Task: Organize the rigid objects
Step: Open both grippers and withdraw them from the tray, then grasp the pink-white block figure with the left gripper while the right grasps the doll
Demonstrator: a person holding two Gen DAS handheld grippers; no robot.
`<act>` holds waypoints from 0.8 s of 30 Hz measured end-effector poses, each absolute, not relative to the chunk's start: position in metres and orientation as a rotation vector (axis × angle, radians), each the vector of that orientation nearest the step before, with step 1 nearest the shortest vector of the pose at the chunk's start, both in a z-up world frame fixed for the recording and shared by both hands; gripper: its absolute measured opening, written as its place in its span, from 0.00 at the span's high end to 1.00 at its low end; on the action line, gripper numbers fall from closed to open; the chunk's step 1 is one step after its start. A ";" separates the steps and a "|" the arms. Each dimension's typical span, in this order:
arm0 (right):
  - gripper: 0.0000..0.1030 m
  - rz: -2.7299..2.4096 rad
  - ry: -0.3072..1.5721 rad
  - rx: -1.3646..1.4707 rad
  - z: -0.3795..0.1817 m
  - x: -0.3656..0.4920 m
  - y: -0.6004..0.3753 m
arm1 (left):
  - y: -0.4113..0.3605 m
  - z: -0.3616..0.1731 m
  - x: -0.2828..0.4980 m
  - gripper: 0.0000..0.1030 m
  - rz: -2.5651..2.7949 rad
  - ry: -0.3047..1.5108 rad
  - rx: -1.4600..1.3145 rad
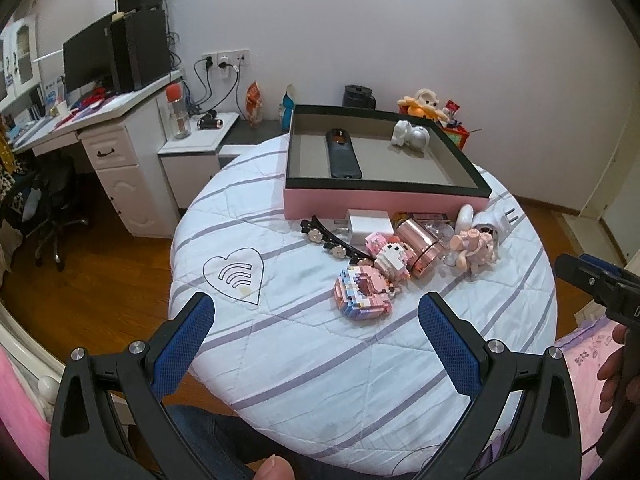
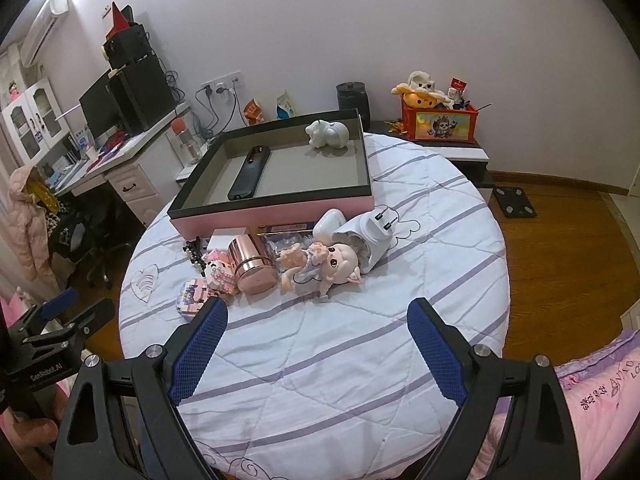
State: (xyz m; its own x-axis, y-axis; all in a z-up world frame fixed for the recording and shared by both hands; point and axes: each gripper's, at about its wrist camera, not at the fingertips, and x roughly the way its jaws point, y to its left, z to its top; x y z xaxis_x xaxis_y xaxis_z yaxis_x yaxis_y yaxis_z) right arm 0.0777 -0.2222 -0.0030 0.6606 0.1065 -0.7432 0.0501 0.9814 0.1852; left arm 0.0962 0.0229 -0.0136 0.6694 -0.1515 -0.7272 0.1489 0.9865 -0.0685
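A pink box with a black rim (image 1: 384, 202) (image 2: 280, 210) stands at the far side of the round table; inside lie a dark remote (image 1: 343, 154) (image 2: 249, 172) and a white figurine (image 1: 410, 133) (image 2: 328, 133). In front of it a cluster lies on the cloth: a pastel brick donut (image 1: 362, 290) (image 2: 194, 294), a pink brick figure (image 1: 390, 256) (image 2: 219, 270), a rose-gold cylinder (image 1: 422, 250) (image 2: 252, 266), a doll (image 1: 474, 246) (image 2: 320, 266), a white charger cube (image 1: 368, 228), black hair clips (image 1: 332, 240) and a white plug adapter (image 2: 370, 236). My left gripper (image 1: 316, 312) and right gripper (image 2: 318, 316) hover open and empty, short of the cluster.
A striped white quilted cloth (image 1: 312, 360) (image 2: 340, 380) covers the table. A white desk with monitor (image 1: 92, 60) stands at the left, a red toy crate (image 2: 438, 120) on a low cabinet behind. Wood floor surrounds the table; pink bedding (image 2: 592, 400) lies at the right.
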 end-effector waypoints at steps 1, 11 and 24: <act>0.10 0.034 0.851 0.197 -0.003 0.078 -0.222 | 0.022 -0.014 0.096 0.00 -0.170 0.822 -0.002; 0.10 0.035 0.870 0.188 -0.009 0.085 -0.222 | 0.013 -0.024 0.100 0.00 -0.190 0.847 0.016; 0.10 0.053 0.955 0.160 -0.043 0.116 -0.220 | -0.015 -0.074 0.132 0.00 -0.204 0.956 0.027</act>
State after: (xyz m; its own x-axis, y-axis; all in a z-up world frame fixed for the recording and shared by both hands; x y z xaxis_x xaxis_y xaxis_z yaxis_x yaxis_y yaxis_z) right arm 0.1158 -0.2197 -0.0428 0.5771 0.1156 -0.8084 0.0255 0.9869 0.1593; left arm 0.1318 -0.0153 -0.0735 0.5592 -0.1616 -0.8131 0.1852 0.9804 -0.0675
